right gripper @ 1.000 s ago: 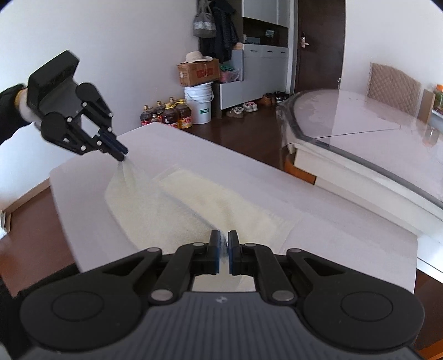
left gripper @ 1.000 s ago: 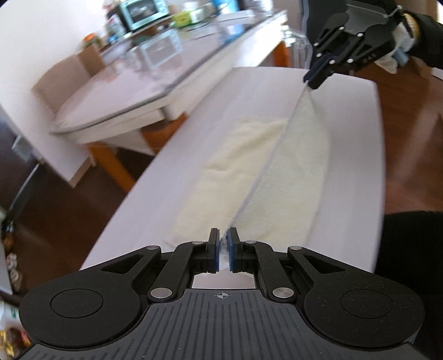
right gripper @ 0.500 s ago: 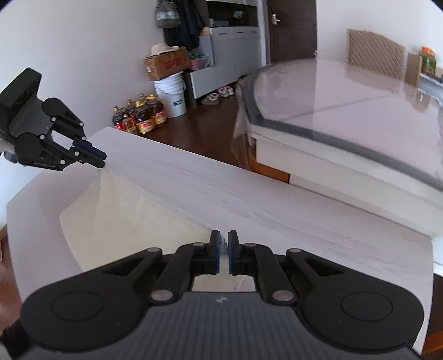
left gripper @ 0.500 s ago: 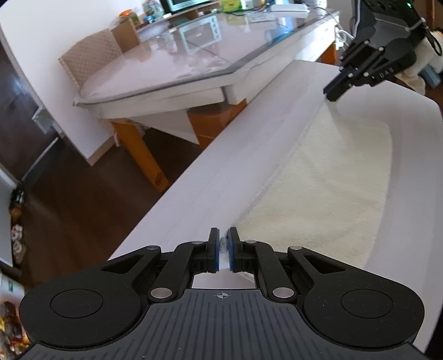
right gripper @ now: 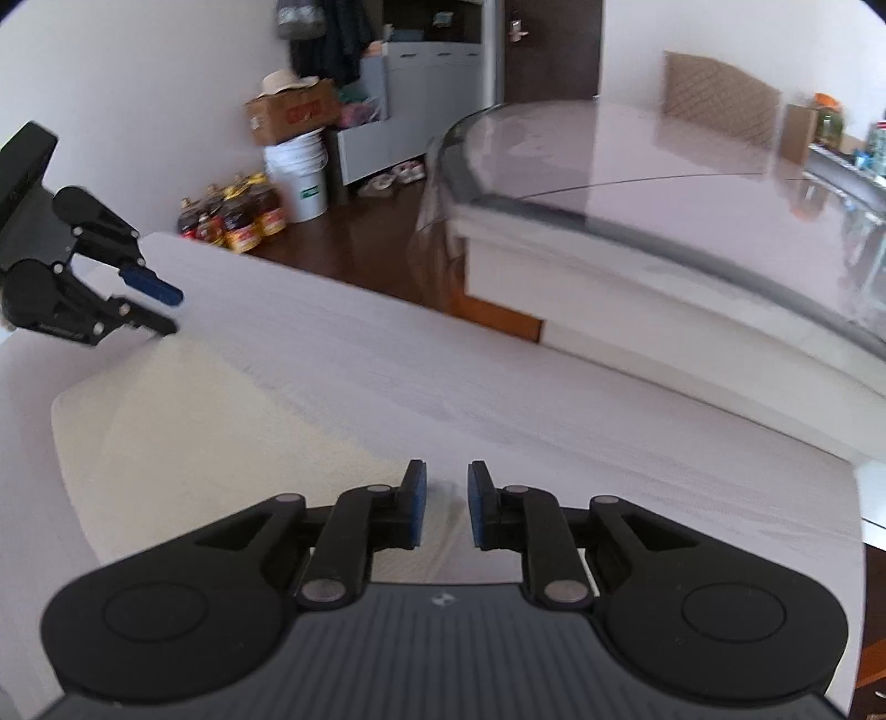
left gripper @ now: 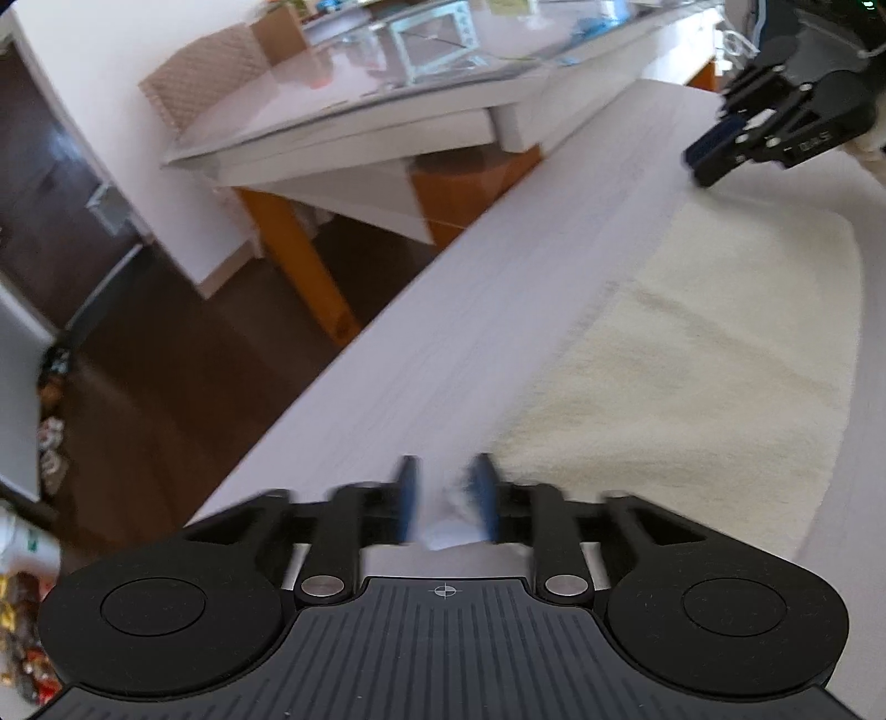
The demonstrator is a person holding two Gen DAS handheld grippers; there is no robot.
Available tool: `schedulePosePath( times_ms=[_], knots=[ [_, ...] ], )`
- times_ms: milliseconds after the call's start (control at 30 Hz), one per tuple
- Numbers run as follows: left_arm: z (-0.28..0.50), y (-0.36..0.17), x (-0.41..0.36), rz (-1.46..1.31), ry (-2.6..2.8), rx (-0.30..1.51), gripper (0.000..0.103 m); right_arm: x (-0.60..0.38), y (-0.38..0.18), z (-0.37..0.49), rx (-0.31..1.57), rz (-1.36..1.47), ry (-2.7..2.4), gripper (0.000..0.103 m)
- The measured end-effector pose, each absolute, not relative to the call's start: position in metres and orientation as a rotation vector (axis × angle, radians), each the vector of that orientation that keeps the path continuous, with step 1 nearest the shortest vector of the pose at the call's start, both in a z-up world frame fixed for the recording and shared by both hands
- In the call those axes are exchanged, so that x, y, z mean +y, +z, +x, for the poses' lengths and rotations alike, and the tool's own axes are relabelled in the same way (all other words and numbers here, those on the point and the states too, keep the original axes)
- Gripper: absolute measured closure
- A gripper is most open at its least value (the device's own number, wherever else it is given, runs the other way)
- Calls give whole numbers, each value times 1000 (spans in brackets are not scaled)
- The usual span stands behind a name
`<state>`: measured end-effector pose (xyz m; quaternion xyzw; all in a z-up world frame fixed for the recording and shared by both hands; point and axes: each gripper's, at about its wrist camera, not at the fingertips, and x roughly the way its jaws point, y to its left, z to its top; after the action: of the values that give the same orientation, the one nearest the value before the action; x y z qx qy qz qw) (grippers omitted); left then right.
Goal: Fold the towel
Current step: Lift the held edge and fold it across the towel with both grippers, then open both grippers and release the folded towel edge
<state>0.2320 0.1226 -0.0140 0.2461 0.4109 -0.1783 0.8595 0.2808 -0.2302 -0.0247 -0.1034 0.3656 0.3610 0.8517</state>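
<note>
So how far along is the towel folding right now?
One fold looks done: the cream towel lies doubled and flat on the white table. In hand: the release. The left gripper and right gripper have just been opening at the towel's far edge, pads off the cloth. Any further fold, if wanted, is not started.

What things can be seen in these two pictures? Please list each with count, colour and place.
towel: one, cream, flat on the white worktable
worktable: one, white, under the towel
dining table: one, glass-topped, beyond the worktable
chair: one, beige quilted back, behind the dining table
toaster oven: one, silver, on the dining table
oil bottles: several, amber, on the floor
bucket: one, white, beside the bottles
cardboard box: one, brown, on the bucket
left gripper: black, blue pads, jaws just opened, towel corner between them
right gripper: black, blue pads, jaws just opened
</note>
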Motion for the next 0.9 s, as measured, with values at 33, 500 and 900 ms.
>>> schedulePosePath(
  times_ms=[33,500,900],
  knots=[
    [232,-13,125,506,-373,863,52,-233,-21,279,760,-206,753,77],
    [201,5,161,367,-294,817,24,-166,10,155,667,-282,1020,69],
    [155,7,187,380,-270,827,5,-59,3,81,531,-667,1087,70]
  ],
)
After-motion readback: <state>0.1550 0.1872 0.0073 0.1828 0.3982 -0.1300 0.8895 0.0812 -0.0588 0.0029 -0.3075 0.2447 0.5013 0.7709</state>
